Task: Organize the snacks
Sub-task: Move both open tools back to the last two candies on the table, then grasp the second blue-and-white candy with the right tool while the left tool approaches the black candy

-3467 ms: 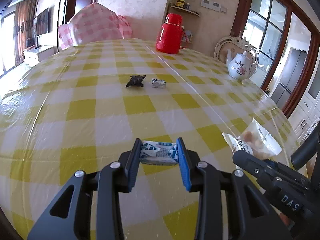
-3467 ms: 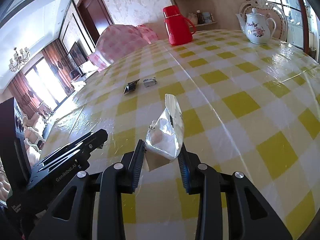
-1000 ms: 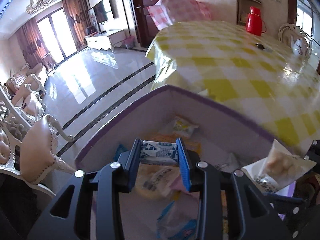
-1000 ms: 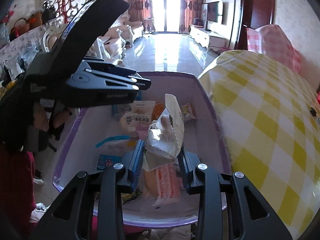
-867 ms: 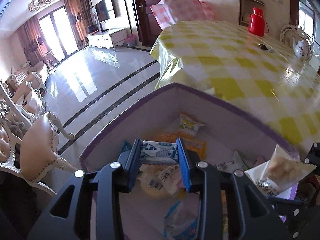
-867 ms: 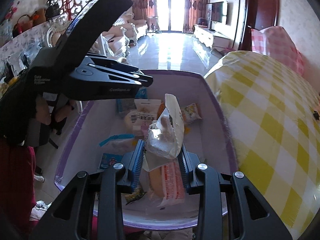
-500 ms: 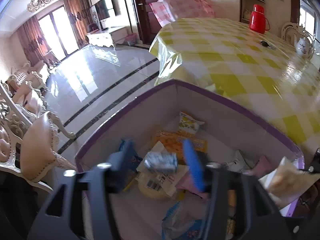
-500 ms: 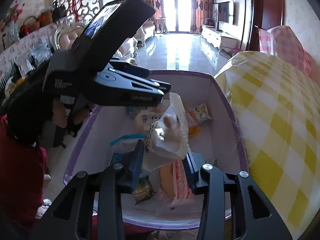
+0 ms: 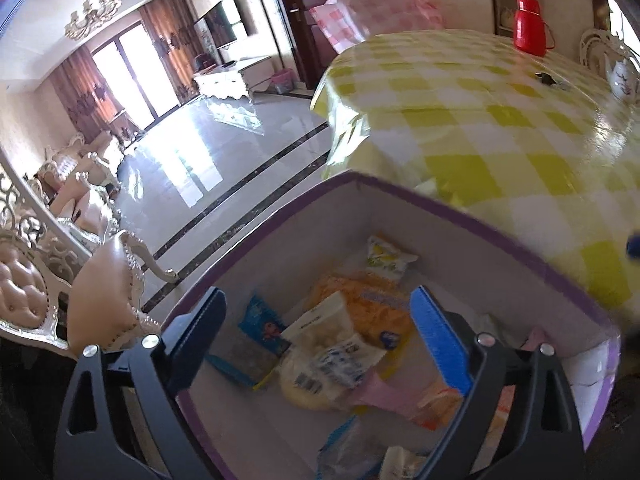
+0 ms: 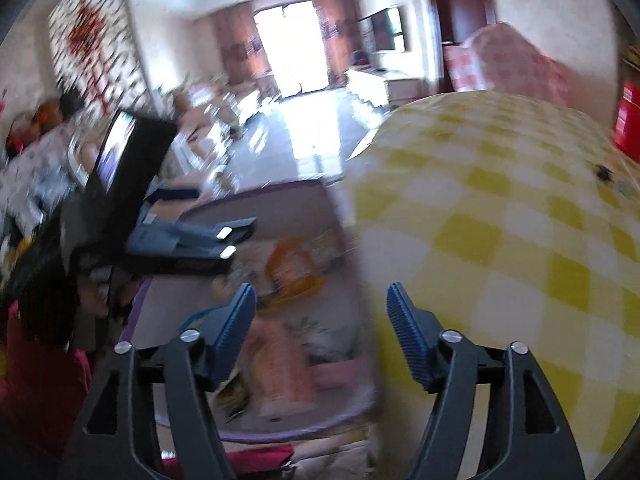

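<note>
A purple-rimmed storage box [image 9: 480,216] stands beside the table and holds several snack packets. My left gripper [image 9: 318,296] hangs over it, its jaws opening wide with nothing between the pads. Below it a blue-and-white packet [image 9: 340,362] lies on top of the pile. The right wrist view is blurred. It shows my right gripper [image 10: 320,290] over the box's [image 10: 280,190] table-side edge, jaws opening and nothing between them. There the left gripper [image 10: 224,244] shows at the left over the box. A small dark snack [image 9: 545,78] [image 10: 604,172] lies far off on the table.
The yellow-checked table [image 9: 480,92] [image 10: 520,200] rises right of the box, with a red thermos [image 9: 528,26] and a white teapot [image 9: 622,74] at its far side. A padded chair [image 9: 104,292] stands left of the box. A person's red sleeve [image 10: 40,380] is at the lower left.
Both grippers have opened. The blue-and-white packet dropped from the left one and the clear pastry bag from the right one into the box. The right gripper has swung towards the table.
</note>
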Motion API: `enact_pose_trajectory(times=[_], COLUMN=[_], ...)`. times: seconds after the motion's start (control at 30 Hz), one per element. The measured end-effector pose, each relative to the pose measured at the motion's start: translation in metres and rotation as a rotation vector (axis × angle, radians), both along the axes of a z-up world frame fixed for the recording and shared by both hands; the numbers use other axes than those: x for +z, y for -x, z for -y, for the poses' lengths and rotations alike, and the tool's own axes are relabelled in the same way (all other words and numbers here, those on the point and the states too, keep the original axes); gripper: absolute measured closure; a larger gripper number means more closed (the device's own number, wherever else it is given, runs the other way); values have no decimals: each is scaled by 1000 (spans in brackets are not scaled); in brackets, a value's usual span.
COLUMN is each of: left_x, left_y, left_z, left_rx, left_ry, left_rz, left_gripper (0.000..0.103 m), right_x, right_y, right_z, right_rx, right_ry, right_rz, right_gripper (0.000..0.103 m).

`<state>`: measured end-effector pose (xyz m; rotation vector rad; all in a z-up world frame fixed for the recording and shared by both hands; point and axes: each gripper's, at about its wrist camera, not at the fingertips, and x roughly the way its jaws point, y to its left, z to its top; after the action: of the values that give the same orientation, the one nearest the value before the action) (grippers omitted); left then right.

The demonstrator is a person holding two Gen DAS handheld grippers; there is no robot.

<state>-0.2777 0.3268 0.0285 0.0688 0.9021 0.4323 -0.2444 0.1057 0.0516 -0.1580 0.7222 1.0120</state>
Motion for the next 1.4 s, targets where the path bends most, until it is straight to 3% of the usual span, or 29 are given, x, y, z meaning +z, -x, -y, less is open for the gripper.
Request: enact_pose_trajectory(times=[0.2,0.3,0.43,0.6,0.8,0.93,1.1,1.2,1.4], left_x=[9,11,25,46,32,22,21,16,22], left_y=[-38,-75,-150,-253,-363,-413,-439,-443,-435], left_z=[42,68,108,160,204,220,209,190,160], left_rx=[-95,-145,-203,-204,-76,5,17,45,141], left_ry=[26,45,152,244,374,421,412,366,393], left_rz=[-8,-32,-59,78,234,324,393,401,445], left_gripper=[4,4,4,2,2,2,2,2,2], right_x=[10,11,17,5,-21,-33,-37,-35,-33], right_y=[-61,-93,-145,-219,-282,-312,-358,-394,-453], right_z=[65,96,146,206,255,269,261,237,184], right_rx=[-226,-317,-448,-633,-765,-812,-808,-792,-756], right_ry=[-79,-70,-52,-33,-14,-8,15,37,60], right_rz=[-21,-13,19,-25,-97,-118,-117,-105,-87], right_gripper=[20,18,16,16,16,23,32,37,39])
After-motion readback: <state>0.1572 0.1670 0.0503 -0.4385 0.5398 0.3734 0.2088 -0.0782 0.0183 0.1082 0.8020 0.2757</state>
